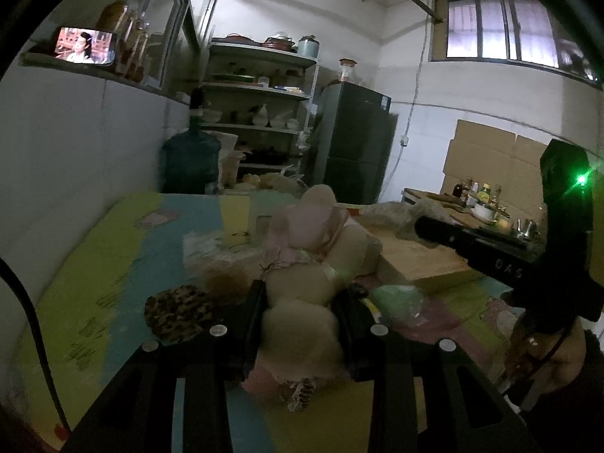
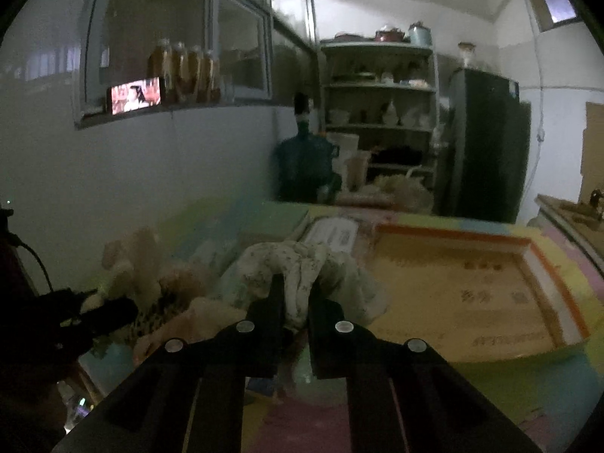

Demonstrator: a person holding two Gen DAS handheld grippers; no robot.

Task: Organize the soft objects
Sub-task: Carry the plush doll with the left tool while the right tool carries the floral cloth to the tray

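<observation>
Pale floral crumpled cloth (image 2: 302, 283) pinched in clenched right tongs (image 2: 296, 294) just left of the shallow orange-rimmed cardboard box (image 2: 472, 287), likely bound there; cream plush toy (image 1: 302, 324) clamped in left tongs (image 1: 302, 302) further left, leopard-print pouch (image 1: 177, 311) and loose bags crowding the bench (image 1: 75, 283).

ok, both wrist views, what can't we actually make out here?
- Left wrist: the underside of the beige plush toy in the left claw is hidden by the fingers.
- Left wrist: the right claw's tip is cut off; only its black body shows.
- Right wrist: motion blur; print on the cardboard box unreadable.
- Right wrist: the floral cloth in the right claw is bunched, so its type is unclear.
</observation>
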